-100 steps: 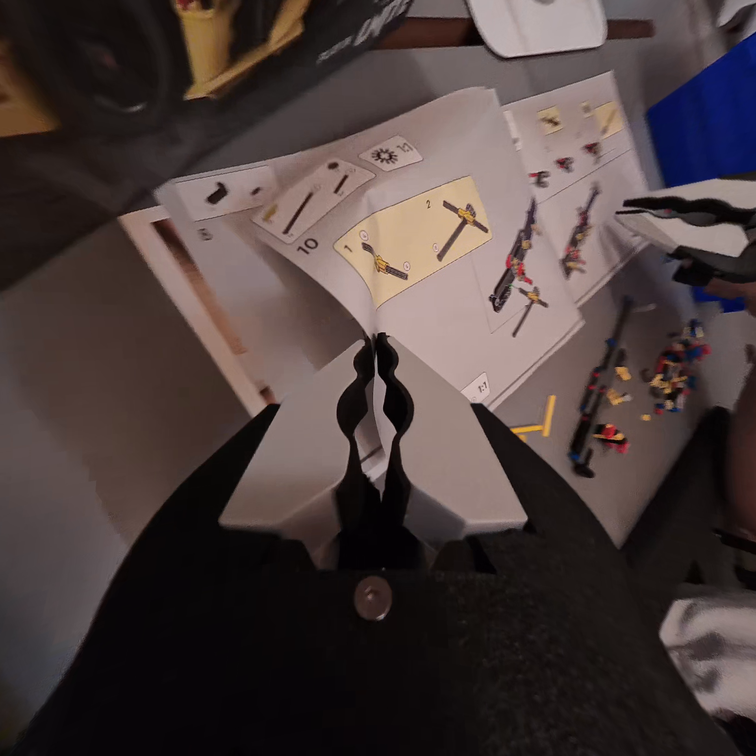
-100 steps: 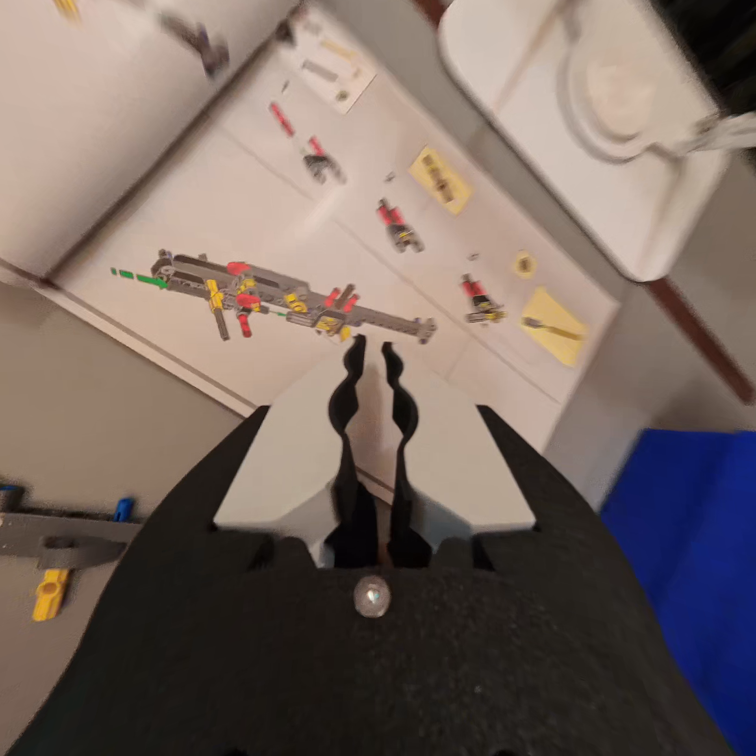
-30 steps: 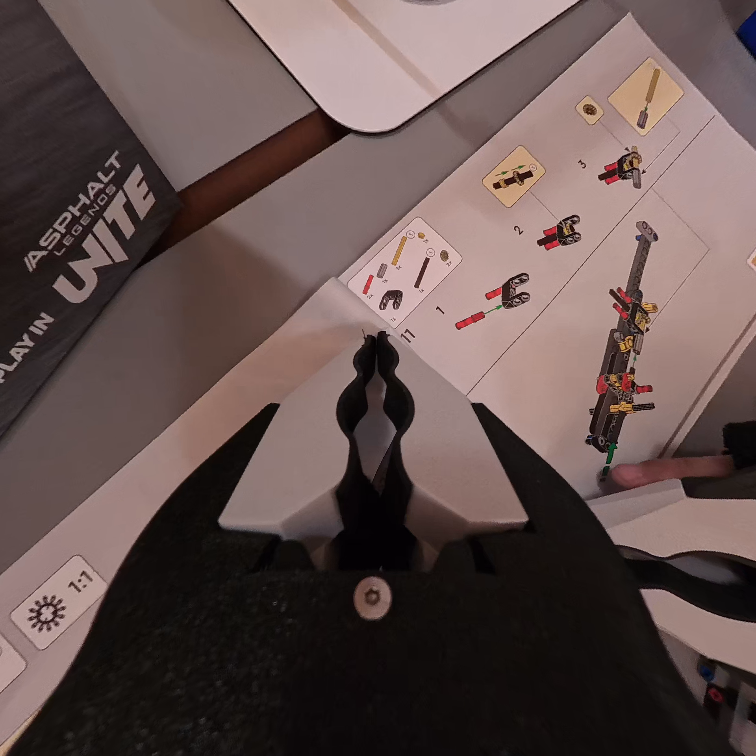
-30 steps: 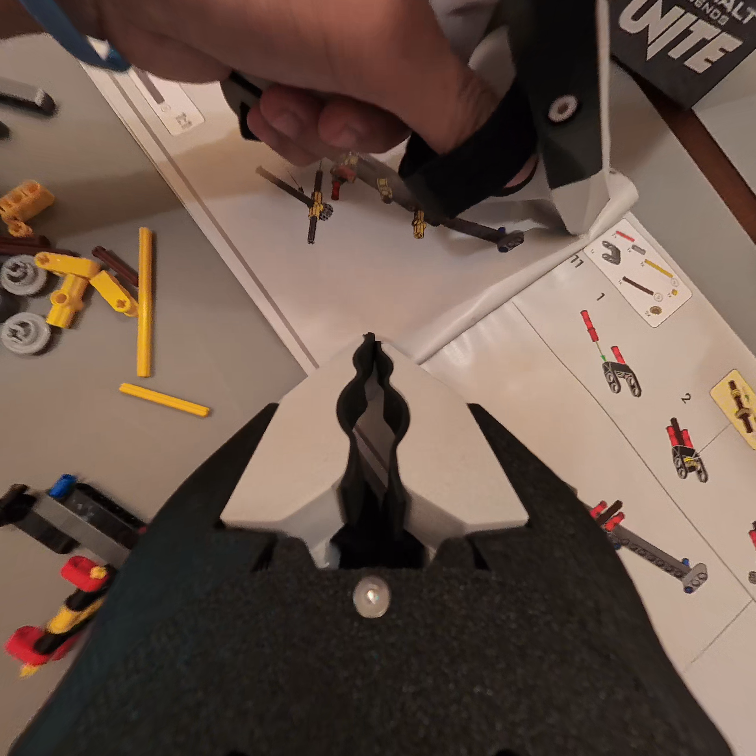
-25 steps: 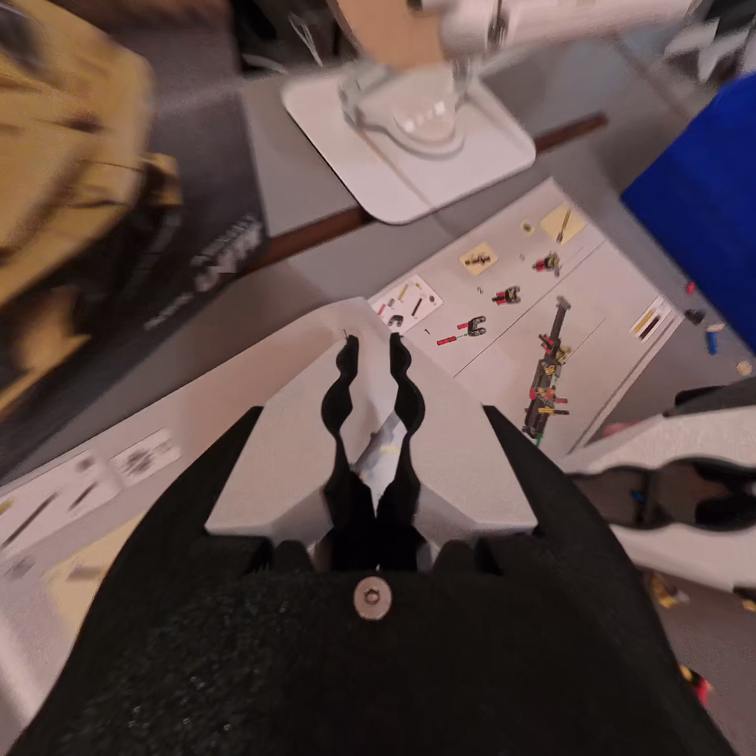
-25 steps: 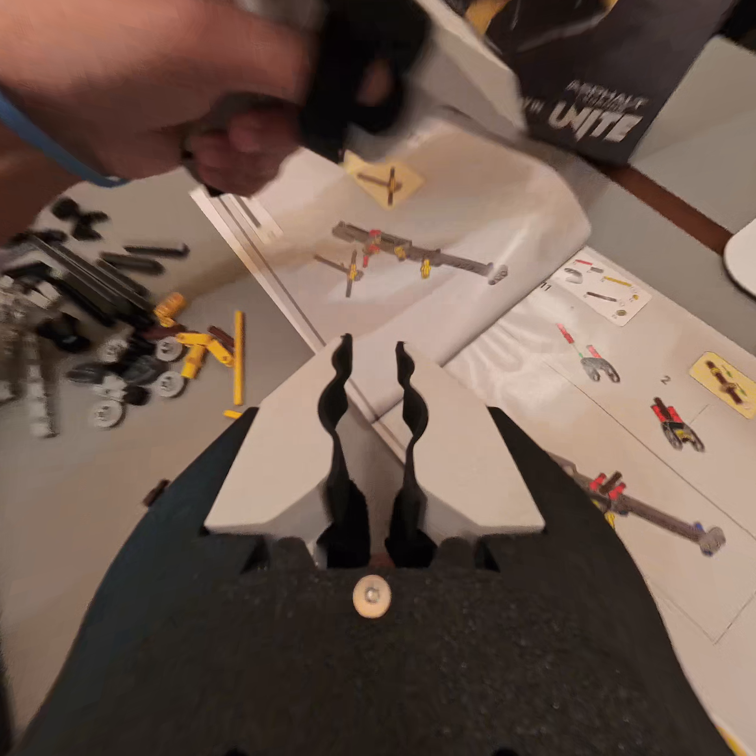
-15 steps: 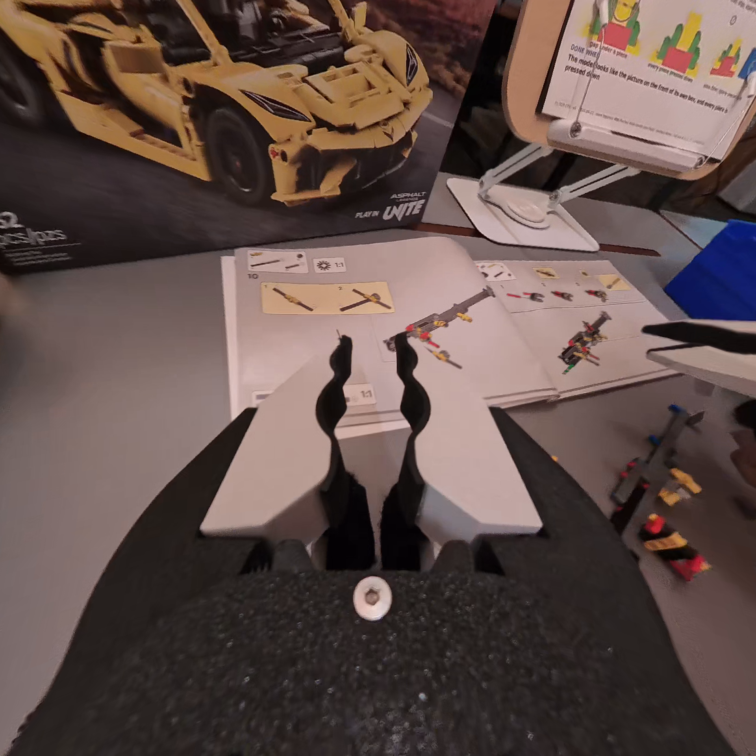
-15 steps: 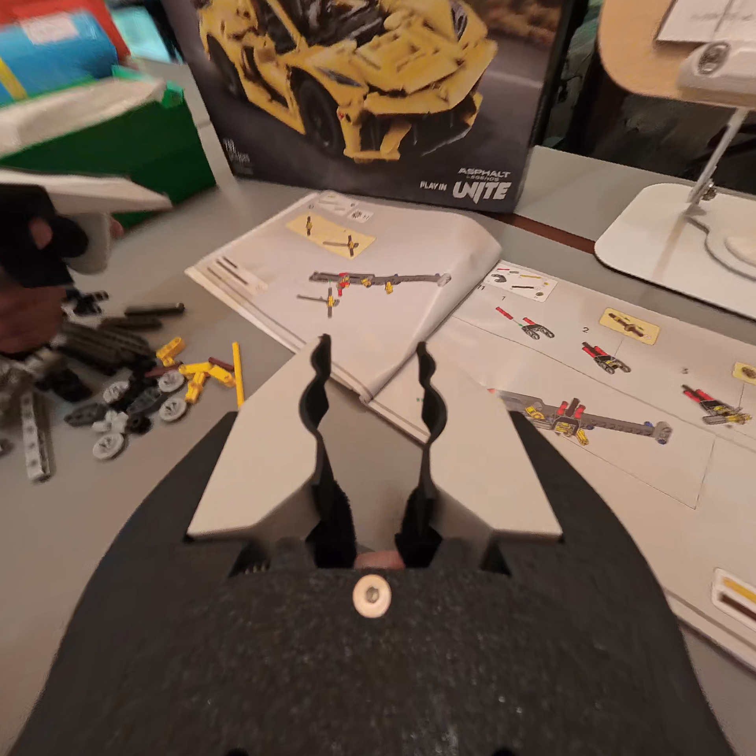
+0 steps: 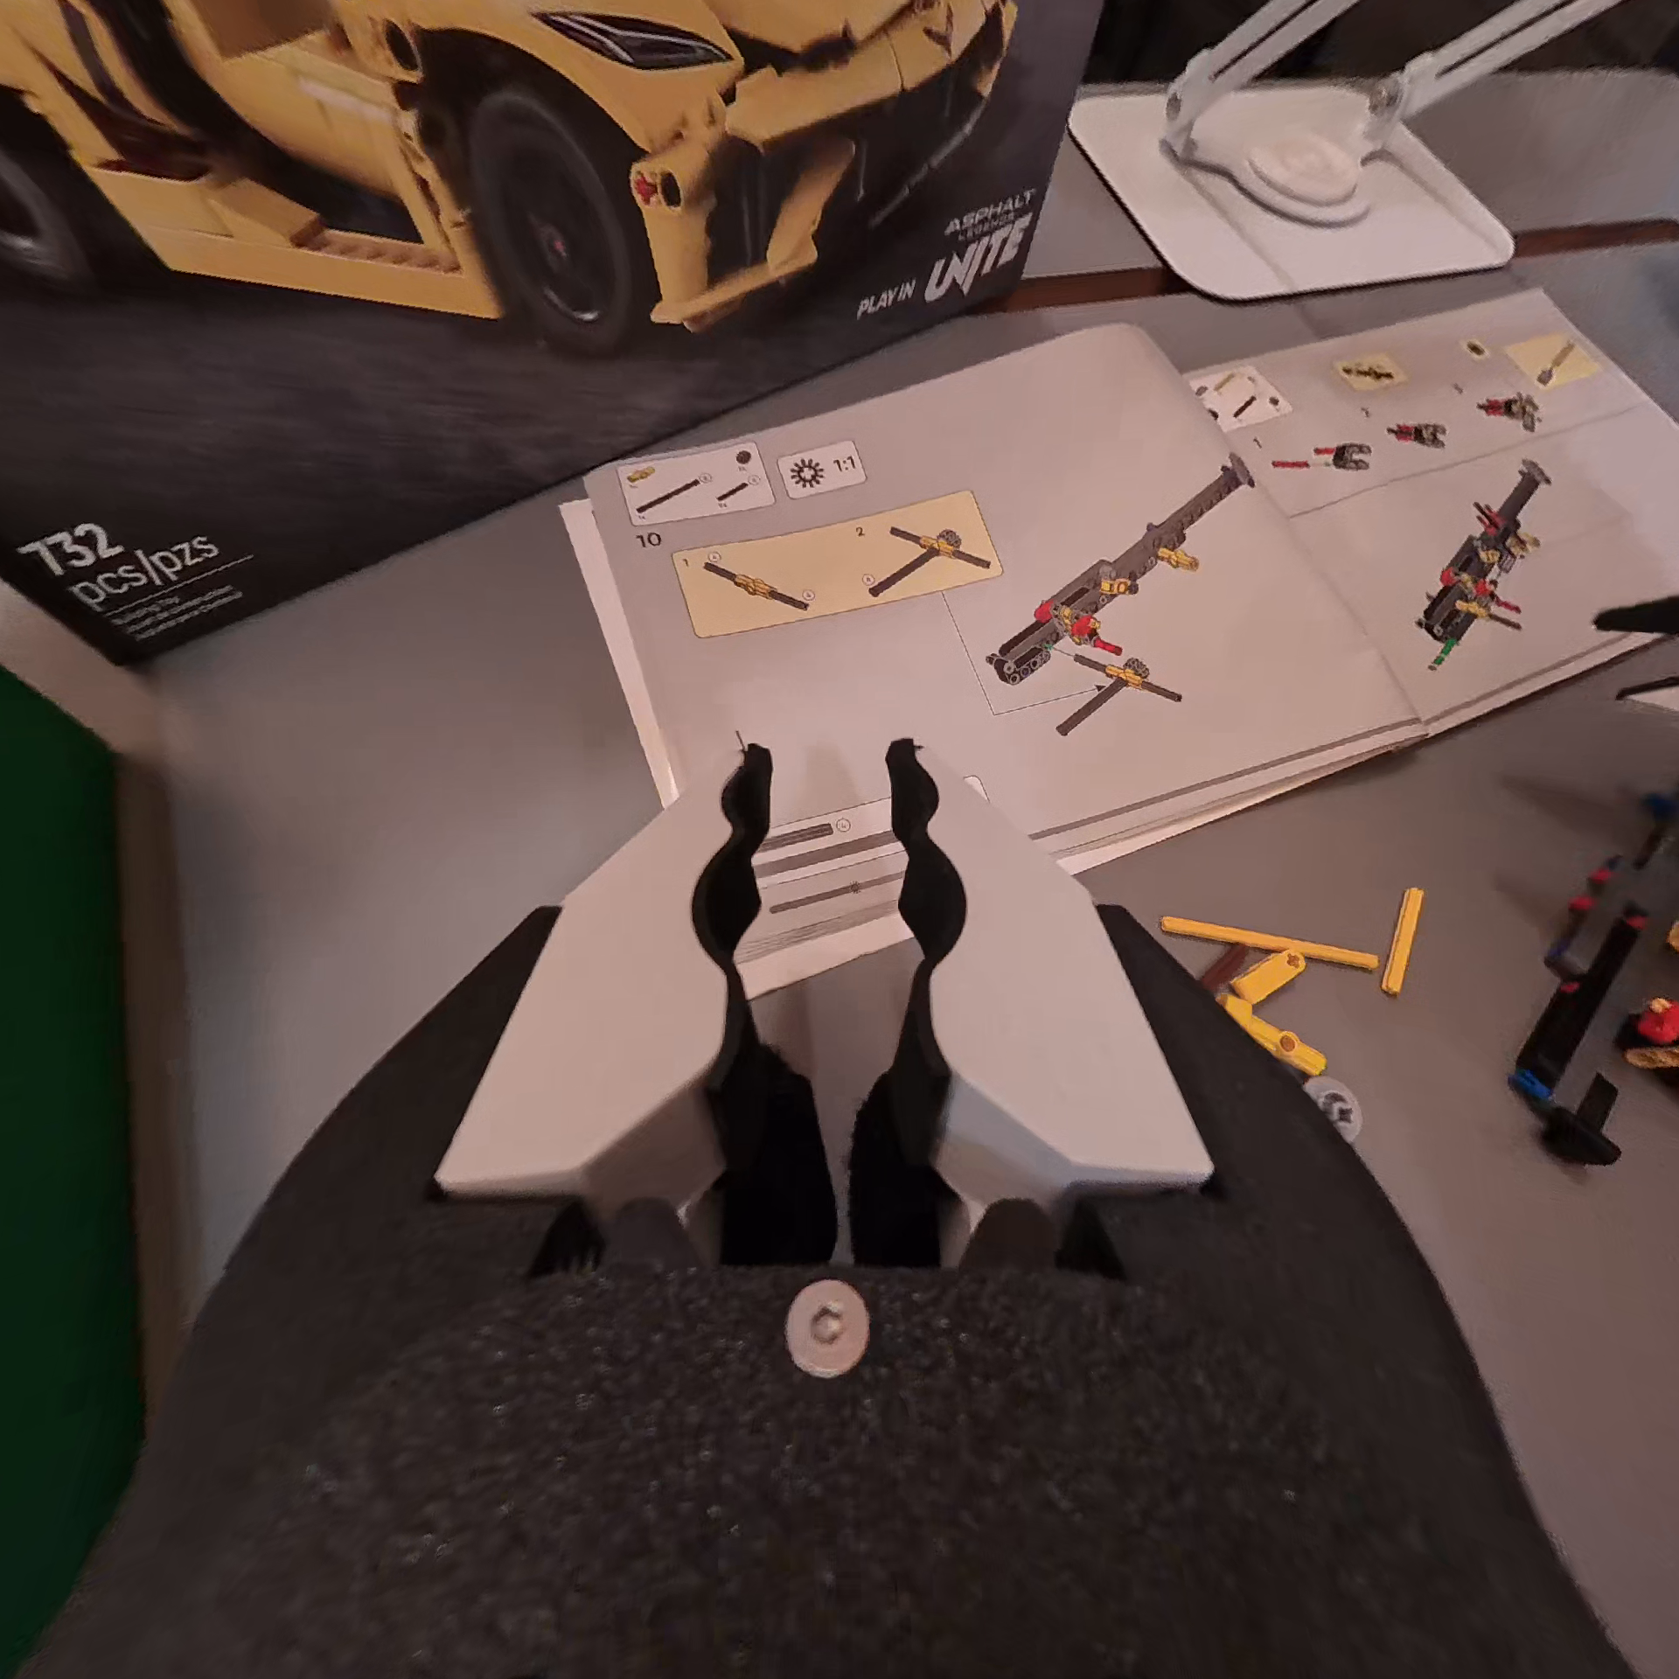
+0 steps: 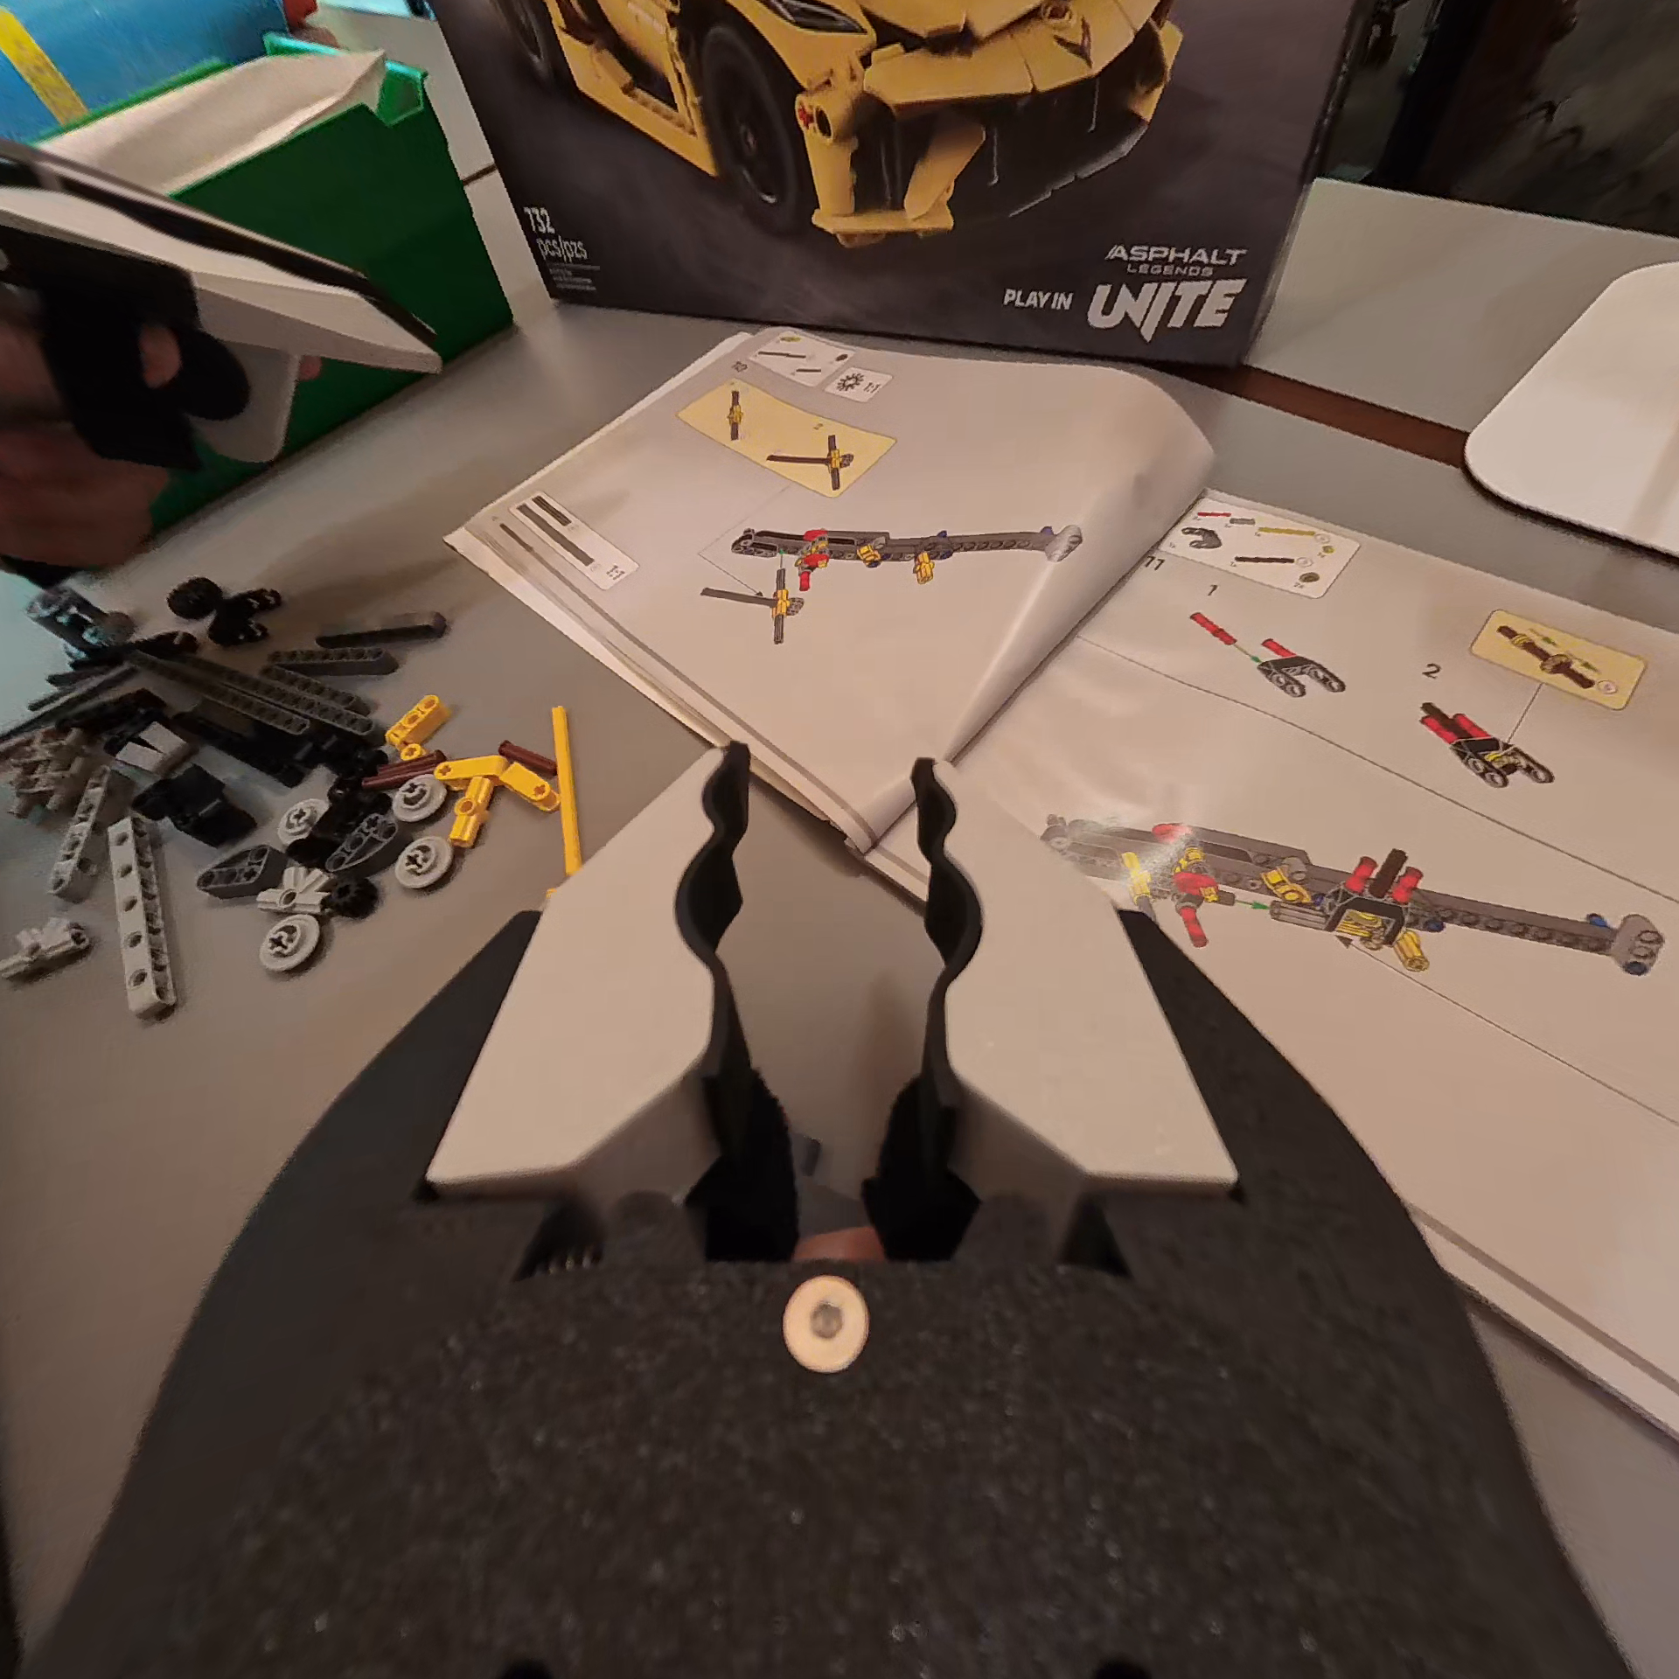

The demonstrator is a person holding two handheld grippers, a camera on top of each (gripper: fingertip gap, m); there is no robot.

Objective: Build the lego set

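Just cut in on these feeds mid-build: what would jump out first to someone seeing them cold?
The big dark box with a yellow car printed on it stands at the back of the grey table. In front of it the white instruction booklet lies open. Left of the booklet is a loose pile of black, grey and yellow lego pieces, and both the left gripper and right gripper are open and empty.

right hand-held gripper point(image 10: 825, 759) agape, empty | open instruction booklet point(image 10: 1045, 654) ahead | loose lego pieces point(image 10: 273, 781) left
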